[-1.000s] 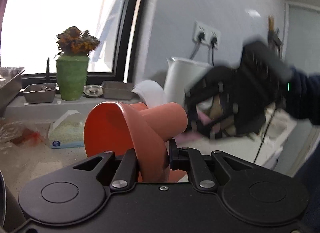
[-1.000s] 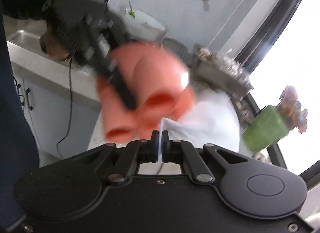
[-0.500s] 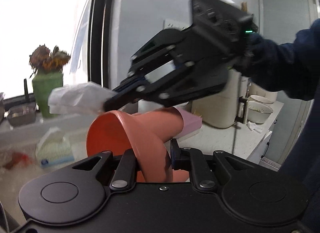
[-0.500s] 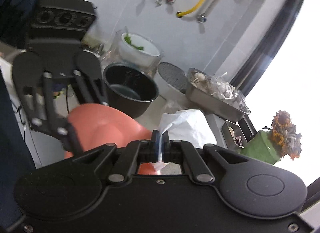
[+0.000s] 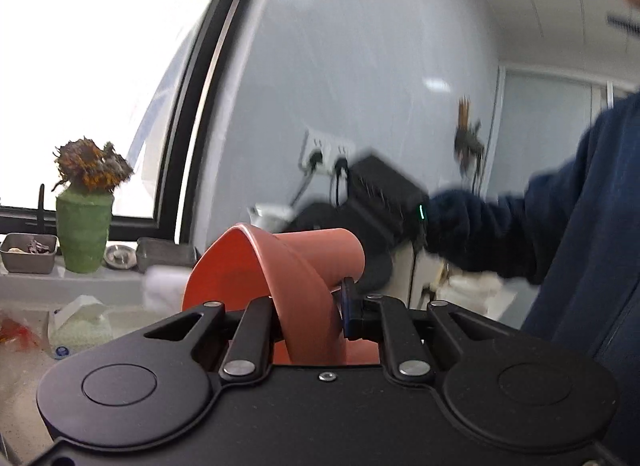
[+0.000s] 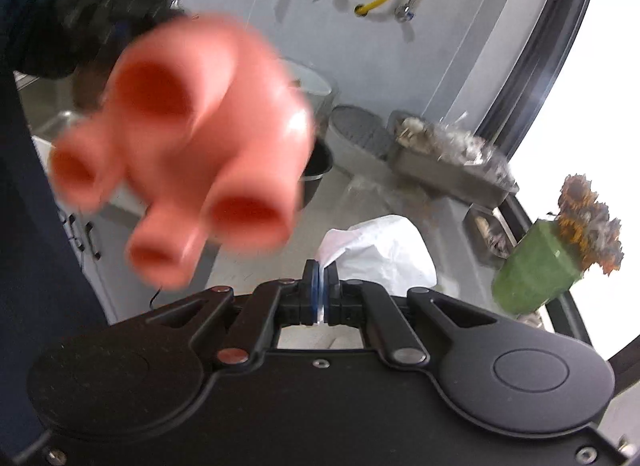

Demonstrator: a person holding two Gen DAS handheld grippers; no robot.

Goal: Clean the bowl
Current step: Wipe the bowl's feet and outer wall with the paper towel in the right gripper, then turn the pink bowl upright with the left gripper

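Left tool (image 5: 308,308) clamped on orange bowl (image 5: 256,266) rim, right tool (image 6: 320,290) pinching white tissue (image 6: 384,250), no legible writing.

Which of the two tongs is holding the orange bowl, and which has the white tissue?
The left tongs clamp the orange bowl's rim; the right tongs pinch the white tissue.

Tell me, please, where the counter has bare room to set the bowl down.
Bare counter shows in front of the tissue box, and a strip seems free between the black pot and the metal tray. The windowsill is crowded: green vase, small trays and a dish.
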